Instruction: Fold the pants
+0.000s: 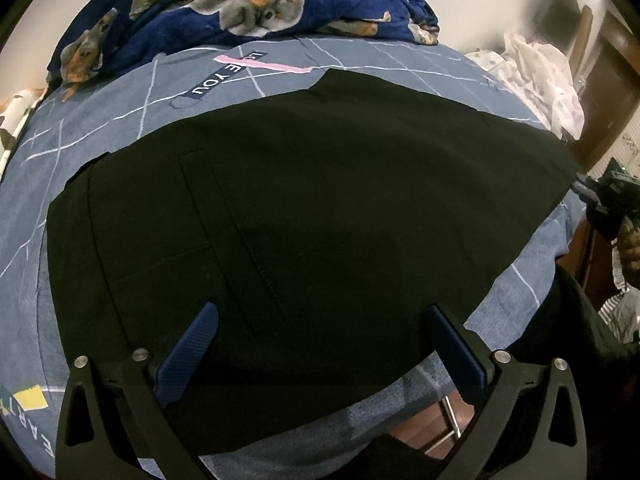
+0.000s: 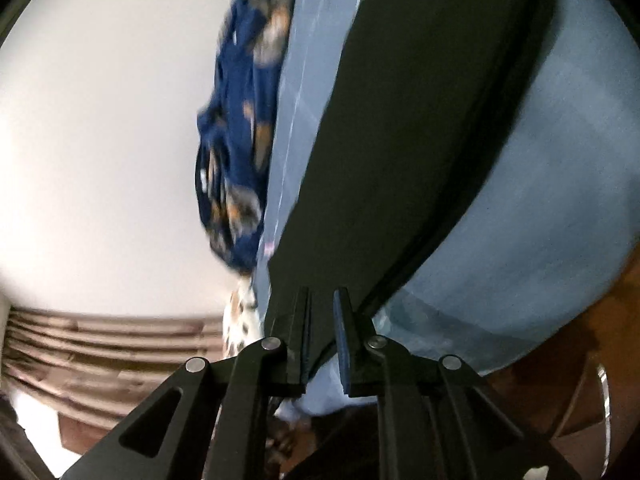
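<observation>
Black pants (image 1: 304,216) lie flat across a blue patterned bed sheet (image 1: 104,120), waistband end to the left, a back pocket seam visible. My left gripper (image 1: 320,312) hovers open over the near part of the pants, its blue-padded fingers (image 1: 192,352) wide apart and empty. In the right wrist view the scene is rotated and blurred; my right gripper (image 2: 322,296) has its jaws nearly together at the end of the pants (image 2: 400,140), with the fabric edge between them. The right gripper also shows at the far right of the left wrist view (image 1: 612,200).
A crumpled dark blue dog-print blanket (image 1: 224,8) lies at the far side of the bed. White garments (image 1: 536,76) are piled at the back right. A wooden bed frame with a metal handle (image 1: 448,420) is below the near edge. Brown curtains (image 2: 100,344) hang by the wall.
</observation>
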Demonstrator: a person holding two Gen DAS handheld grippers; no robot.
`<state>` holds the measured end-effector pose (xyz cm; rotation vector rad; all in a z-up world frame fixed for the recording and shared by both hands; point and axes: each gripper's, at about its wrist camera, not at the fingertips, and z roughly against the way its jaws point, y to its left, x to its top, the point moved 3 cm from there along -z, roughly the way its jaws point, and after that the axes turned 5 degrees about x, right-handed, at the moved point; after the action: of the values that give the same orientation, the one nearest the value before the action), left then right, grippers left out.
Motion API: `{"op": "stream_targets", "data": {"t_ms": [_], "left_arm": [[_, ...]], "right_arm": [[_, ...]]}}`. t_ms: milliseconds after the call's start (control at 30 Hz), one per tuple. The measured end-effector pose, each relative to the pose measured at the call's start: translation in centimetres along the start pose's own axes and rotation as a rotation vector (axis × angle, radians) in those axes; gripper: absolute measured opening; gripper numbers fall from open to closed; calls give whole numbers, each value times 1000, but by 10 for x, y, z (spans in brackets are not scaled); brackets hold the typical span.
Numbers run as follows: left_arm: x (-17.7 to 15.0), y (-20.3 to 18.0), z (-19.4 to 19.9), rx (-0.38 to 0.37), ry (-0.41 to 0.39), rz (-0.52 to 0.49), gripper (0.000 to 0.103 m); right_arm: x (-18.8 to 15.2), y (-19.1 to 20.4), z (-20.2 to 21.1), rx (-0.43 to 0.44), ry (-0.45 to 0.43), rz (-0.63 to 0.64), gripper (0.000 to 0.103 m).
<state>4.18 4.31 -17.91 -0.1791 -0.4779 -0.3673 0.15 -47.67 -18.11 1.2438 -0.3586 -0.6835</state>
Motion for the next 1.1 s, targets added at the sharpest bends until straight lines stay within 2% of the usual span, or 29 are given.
{"op": "stream_targets", "data": {"t_ms": [100,300,400,733,800,867,1100], "left_arm": [[0,0,0,1,-6,7,103],[0,0,0,0,-21,16,103],[0,0,0,-4,-23,20,103],[-1,2,1,-12,-41,30,103],[-2,2,1,-11,-45,30,103],[-2,1,1,-9,-47,25,103],[0,5,2,-33,-40,32,103]], "right_arm": [[-6,1,-20,-21,46,-15,16],[-11,-4,-38,-92,60,-27,24],[-12,-7,-46,-130,70,-30,24],[-15,-7,-48,-149,5,-40,28],[-16,-6,-49,-158,-17,-39,24],[-17,-7,-53,-182,-22,-29,7],[-25,-7,-49,-232,-18,6,2]]}}
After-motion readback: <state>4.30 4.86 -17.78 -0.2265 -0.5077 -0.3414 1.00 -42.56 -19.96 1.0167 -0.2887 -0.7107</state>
